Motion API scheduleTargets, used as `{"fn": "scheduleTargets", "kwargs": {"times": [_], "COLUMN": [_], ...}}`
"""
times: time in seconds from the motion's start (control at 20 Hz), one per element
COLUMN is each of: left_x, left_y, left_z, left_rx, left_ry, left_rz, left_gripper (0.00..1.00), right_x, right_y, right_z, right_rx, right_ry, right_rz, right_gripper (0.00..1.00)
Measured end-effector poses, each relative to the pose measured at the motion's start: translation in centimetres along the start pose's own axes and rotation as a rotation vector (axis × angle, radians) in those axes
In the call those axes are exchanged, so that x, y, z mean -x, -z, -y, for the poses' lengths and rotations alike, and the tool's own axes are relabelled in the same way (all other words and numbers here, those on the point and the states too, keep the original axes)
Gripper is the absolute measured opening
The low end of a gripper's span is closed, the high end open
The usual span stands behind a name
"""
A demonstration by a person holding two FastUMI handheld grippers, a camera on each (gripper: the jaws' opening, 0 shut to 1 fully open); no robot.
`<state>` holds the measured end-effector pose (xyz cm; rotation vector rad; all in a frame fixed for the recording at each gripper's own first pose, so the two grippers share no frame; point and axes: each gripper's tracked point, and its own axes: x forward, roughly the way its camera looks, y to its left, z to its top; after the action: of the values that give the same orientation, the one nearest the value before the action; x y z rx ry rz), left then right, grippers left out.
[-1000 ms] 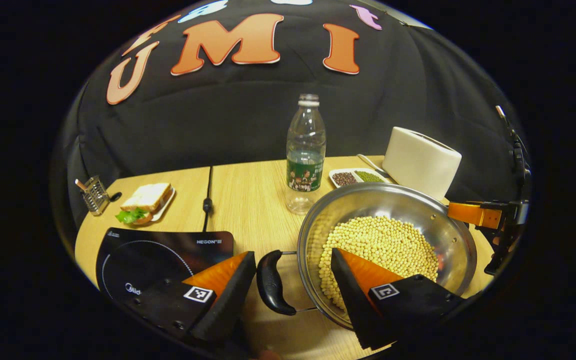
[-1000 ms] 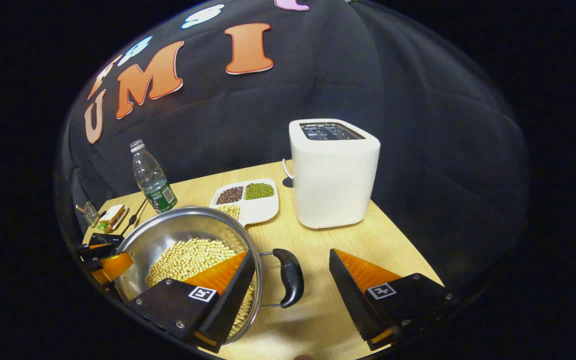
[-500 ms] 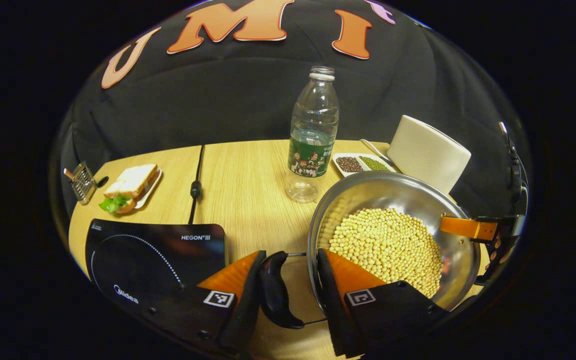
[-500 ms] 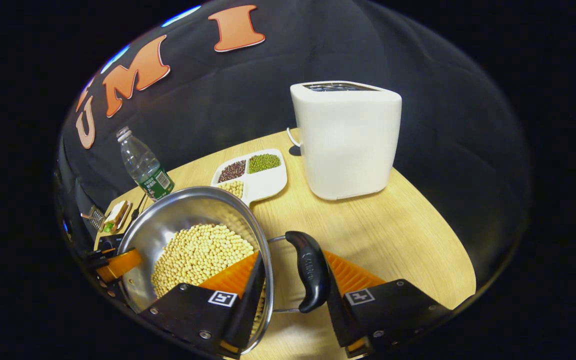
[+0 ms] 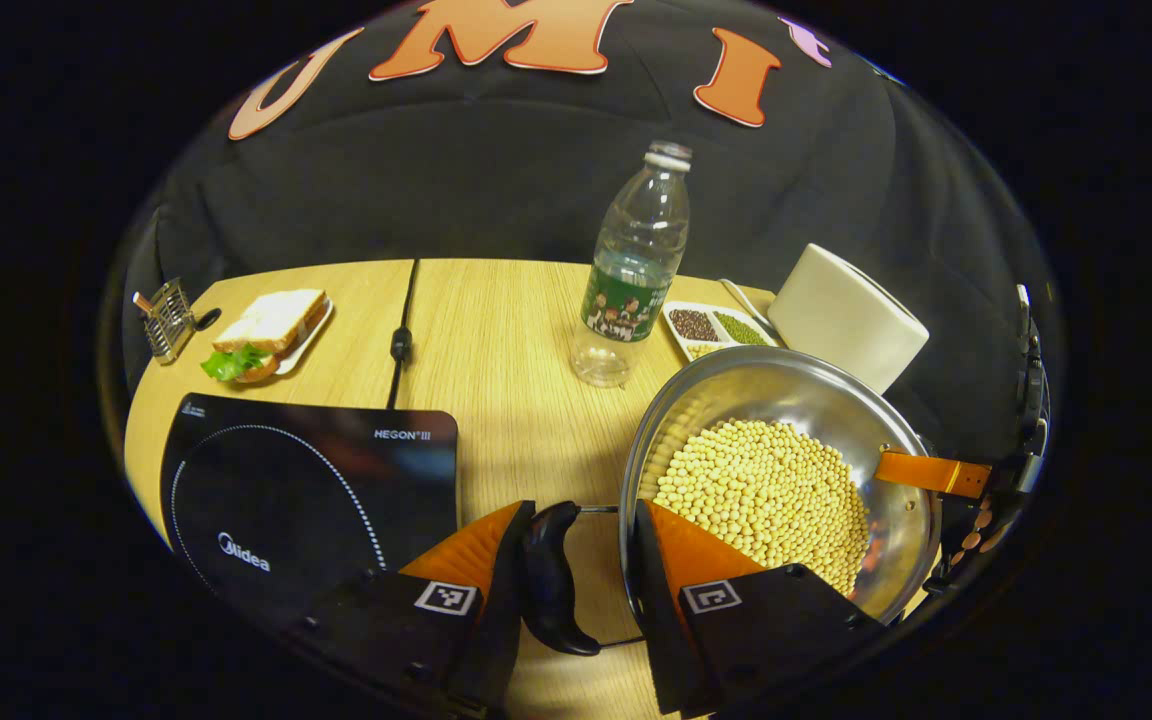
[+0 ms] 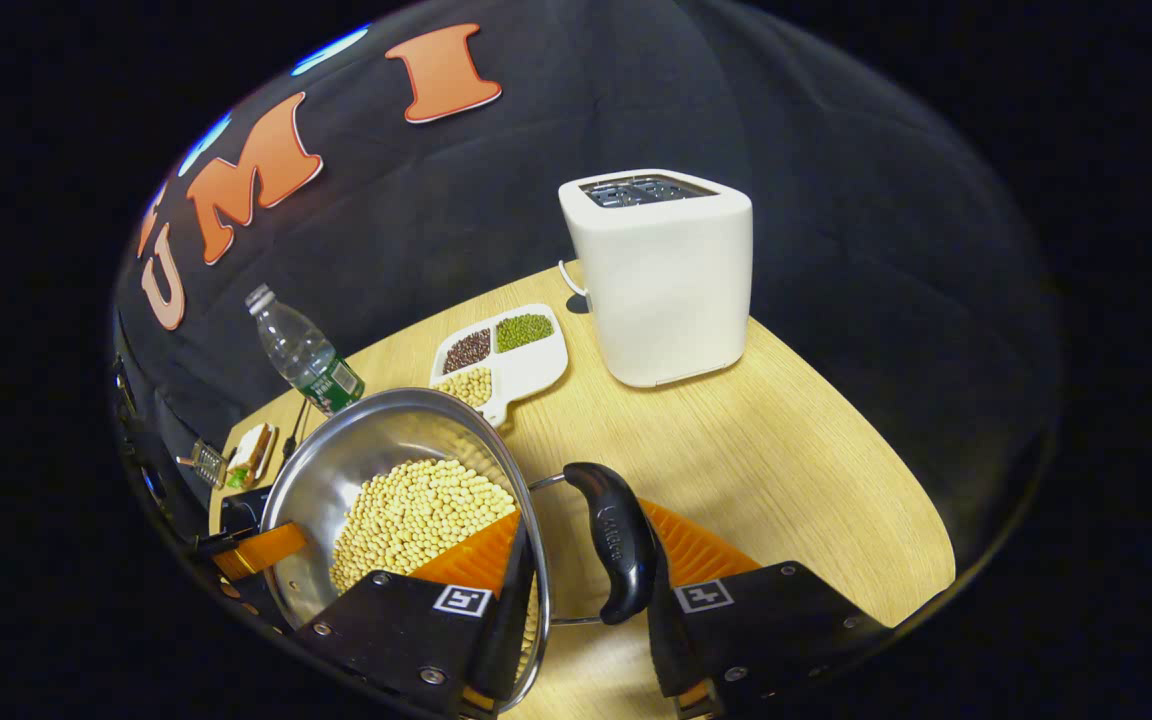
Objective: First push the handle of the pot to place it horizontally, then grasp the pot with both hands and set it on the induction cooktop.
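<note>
A steel pot (image 5: 796,385) full of soybeans (image 5: 766,490) sits at the right of the left gripper view. My left gripper (image 5: 584,510) is shut across its near side: one finger is against the black handle (image 5: 551,580), the other inside the rim. In the right gripper view the pot (image 6: 376,440) is at the left. My right gripper (image 6: 586,515) is shut the same way on the opposite black handle (image 6: 616,540). The black induction cooktop (image 5: 306,490) lies flat to the left of the pot. Whether the pot's base touches the table is hidden.
A plastic bottle (image 5: 636,270) stands just behind the pot. A white toaster (image 6: 661,280) and a divided dish of beans (image 6: 501,355) are at the back. A sandwich plate (image 5: 266,335), a small metal rack (image 5: 168,320) and a cable (image 5: 401,340) lie behind the cooktop.
Both grippers closed from wide open onto the pot's two handles. Since then both views have risen slightly, showing more of the table and cooktop.
</note>
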<state>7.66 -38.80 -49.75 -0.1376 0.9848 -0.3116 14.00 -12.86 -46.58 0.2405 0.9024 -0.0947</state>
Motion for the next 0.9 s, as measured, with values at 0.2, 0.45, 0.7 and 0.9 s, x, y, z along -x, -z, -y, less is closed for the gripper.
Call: {"fn": "scheduleTargets", "kwargs": {"times": [0.2,0.45,0.7,0.9], "left_x": [3.7,8.2,13.1,17.3], "left_y": [-2.8,-4.7,-5.2,-5.3], "left_z": [-1.1,-4.6,-9.9,-14.5], "left_rx": [-0.024,-0.012,0.018,0.034], "left_ry": [0.001,-0.004,-0.039,-0.09], "left_rz": [0.04,0.082,0.101,0.097], "left_gripper": [0.6,0.58,0.59,0.6], "right_x": [2.8,6.1,8.1,8.1], "right_y": [-1.0,-1.7,-0.4,2.6], "right_z": [-2.1,-6.6,-13.3,-18.1], "right_rx": [-0.018,-0.007,0.019,0.02], "right_ry": [-0.02,-0.044,-0.088,-0.136], "right_rz": [0.031,0.062,0.061,0.021], "right_gripper": [0.52,0.52,0.52,0.52]}}
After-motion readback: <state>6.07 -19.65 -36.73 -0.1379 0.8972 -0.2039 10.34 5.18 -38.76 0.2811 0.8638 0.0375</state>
